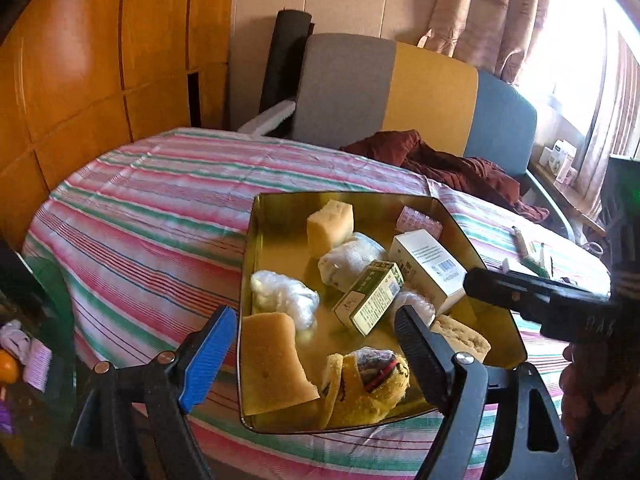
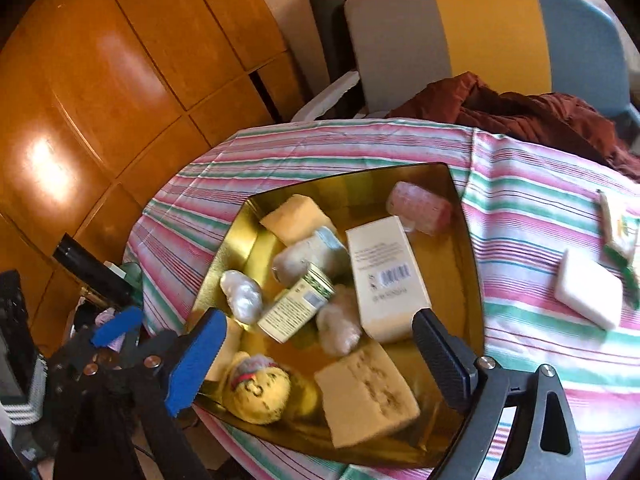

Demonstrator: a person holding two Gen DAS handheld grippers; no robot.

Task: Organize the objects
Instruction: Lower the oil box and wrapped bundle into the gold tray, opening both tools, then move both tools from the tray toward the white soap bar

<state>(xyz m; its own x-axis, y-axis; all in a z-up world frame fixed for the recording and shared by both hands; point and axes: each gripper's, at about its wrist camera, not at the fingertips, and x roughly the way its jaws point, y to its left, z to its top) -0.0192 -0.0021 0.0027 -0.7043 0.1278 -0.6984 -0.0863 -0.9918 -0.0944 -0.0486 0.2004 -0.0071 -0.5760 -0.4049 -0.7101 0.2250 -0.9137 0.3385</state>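
A gold metal tray sits on the striped tablecloth. It holds yellow sponges, a white box, a green-white box, rolled white cloths, a yellow sock ball and a pink roll. My left gripper is open and empty over the tray's near edge. My right gripper is open and empty above the tray, and shows in the left wrist view.
A white soap bar and green-white packets lie on the cloth to the right of the tray. A dark red garment lies by a grey, yellow and blue chair back. Wooden cabinets stand at left.
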